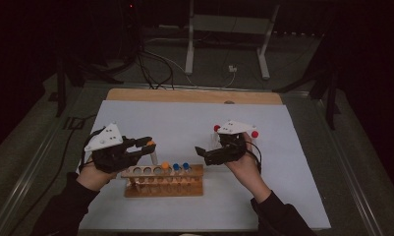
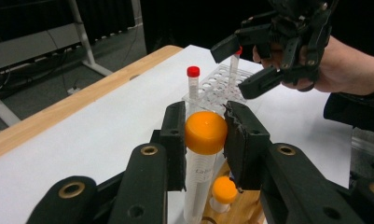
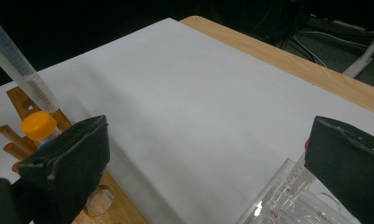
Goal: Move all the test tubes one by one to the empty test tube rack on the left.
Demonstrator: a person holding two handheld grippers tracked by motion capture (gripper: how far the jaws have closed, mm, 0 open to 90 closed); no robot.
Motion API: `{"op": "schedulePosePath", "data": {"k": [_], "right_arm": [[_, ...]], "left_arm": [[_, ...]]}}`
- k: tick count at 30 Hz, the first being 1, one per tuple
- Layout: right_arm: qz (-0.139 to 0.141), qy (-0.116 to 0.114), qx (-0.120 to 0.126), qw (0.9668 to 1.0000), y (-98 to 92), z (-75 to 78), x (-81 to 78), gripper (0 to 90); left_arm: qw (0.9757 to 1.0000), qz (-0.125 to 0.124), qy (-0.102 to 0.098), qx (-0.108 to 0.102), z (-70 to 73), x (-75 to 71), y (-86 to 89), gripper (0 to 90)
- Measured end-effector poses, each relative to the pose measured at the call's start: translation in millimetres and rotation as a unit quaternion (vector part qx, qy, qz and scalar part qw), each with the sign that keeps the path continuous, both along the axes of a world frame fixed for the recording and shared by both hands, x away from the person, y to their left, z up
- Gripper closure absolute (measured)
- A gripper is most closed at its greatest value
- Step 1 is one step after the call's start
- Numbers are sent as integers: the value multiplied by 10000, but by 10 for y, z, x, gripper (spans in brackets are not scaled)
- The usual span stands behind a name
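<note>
Colours of the tube-rack bench scene

Black left gripper (image 2: pixel 204 135) grips an orange-capped tube (image 2: pixel 205 132); wooden rack (image 1: pixel 163 181) is light brown, bearing orange and blue caps; clear plastic rack (image 2: pixel 220 87) holds a red-capped tube (image 2: pixel 193 79); black right gripper (image 1: pixel 223 152) carries red balls; white sheet (image 1: pixel 184 128) covers a tan table (image 1: pixel 194 95)

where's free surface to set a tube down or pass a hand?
Free: the white sheet behind the wooden rack, up to the bare wooden table edge, and the strip between the two grippers. Crowded: around the wooden rack and the clear rack under the right gripper.
</note>
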State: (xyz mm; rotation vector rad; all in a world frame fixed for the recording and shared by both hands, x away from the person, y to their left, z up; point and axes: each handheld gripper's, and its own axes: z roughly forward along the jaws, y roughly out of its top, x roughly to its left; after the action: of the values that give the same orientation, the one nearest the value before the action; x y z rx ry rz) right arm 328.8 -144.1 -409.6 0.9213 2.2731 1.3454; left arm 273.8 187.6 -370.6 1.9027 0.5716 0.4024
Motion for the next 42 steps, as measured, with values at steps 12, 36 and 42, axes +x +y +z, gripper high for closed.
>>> {"op": "schedulePosePath", "data": {"k": [12,36,42], "right_arm": [[19,35,-9,10000,-10,-7,2,0],[60,96,10,9999,-29,-28,6,0],[81,98,-7,9999,-30,-27,5,0]], "left_arm": [[9997,-103,231,1,-309,-37,-35,713],[9982,-71,534,275,-744,-33,-54,711],[9981,-126,524,309,-746,-25,-57,709]]}}
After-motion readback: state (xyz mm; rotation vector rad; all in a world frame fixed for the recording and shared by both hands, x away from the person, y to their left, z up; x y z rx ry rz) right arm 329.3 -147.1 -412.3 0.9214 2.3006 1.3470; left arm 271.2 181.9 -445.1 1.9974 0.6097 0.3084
